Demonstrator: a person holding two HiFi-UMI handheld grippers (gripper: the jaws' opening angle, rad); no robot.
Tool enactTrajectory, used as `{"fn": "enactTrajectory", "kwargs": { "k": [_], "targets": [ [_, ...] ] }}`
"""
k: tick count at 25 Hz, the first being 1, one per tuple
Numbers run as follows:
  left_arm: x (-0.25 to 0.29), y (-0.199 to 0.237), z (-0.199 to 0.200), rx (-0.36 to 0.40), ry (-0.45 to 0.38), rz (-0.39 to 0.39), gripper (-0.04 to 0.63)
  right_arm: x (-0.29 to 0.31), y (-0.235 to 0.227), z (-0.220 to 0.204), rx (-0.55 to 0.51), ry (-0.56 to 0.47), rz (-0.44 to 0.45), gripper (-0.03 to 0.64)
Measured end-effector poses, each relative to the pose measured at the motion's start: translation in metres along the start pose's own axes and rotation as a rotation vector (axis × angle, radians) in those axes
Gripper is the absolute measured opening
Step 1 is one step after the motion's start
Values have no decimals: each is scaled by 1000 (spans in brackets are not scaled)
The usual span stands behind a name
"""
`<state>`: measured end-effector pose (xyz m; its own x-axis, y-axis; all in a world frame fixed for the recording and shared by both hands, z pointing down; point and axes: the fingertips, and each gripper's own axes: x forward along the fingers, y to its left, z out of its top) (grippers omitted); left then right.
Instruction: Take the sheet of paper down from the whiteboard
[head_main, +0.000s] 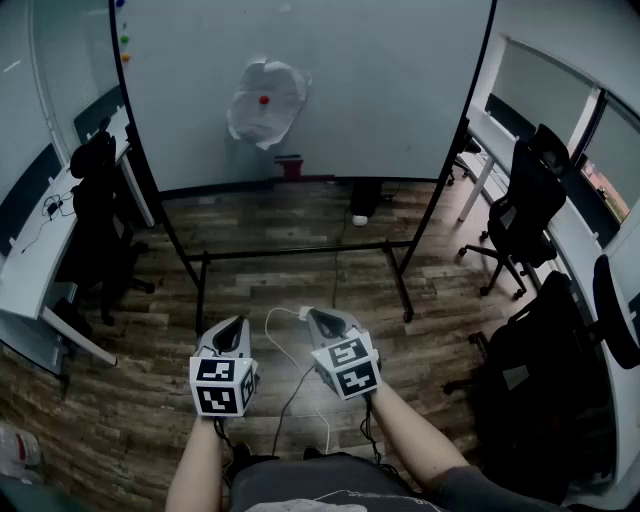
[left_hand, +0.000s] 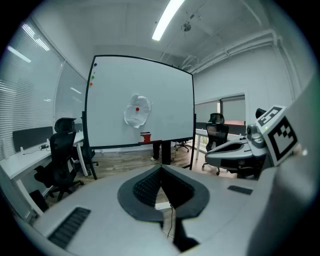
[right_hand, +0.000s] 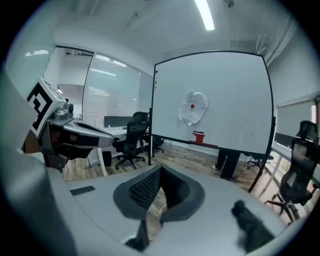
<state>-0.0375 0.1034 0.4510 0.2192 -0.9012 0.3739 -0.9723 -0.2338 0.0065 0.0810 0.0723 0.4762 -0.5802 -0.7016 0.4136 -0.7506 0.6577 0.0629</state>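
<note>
A crumpled white sheet of paper (head_main: 266, 102) hangs on the whiteboard (head_main: 380, 80), pinned by a small red magnet (head_main: 264, 100). The same paper (left_hand: 137, 110) shows far ahead in the left gripper view, and the paper (right_hand: 193, 107) also in the right gripper view. My left gripper (head_main: 237, 323) and right gripper (head_main: 312, 314) are held side by side low over the floor, well short of the board. Both are shut with nothing between their tips.
A red eraser (head_main: 290, 166) rests on the board's ledge. The board's black wheeled frame (head_main: 300, 252) stands between me and the board. Black office chairs (head_main: 525, 205) and desks (head_main: 40, 250) line both sides. A white cable (head_main: 285, 330) lies on the wooden floor.
</note>
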Motion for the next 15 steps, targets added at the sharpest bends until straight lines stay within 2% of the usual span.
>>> {"fn": "enactTrajectory", "kwargs": {
  "k": [15],
  "targets": [
    [-2, -2, 10, 0, -23, 10, 14, -8, 2, 6, -6, -19, 9, 21]
  ]
}}
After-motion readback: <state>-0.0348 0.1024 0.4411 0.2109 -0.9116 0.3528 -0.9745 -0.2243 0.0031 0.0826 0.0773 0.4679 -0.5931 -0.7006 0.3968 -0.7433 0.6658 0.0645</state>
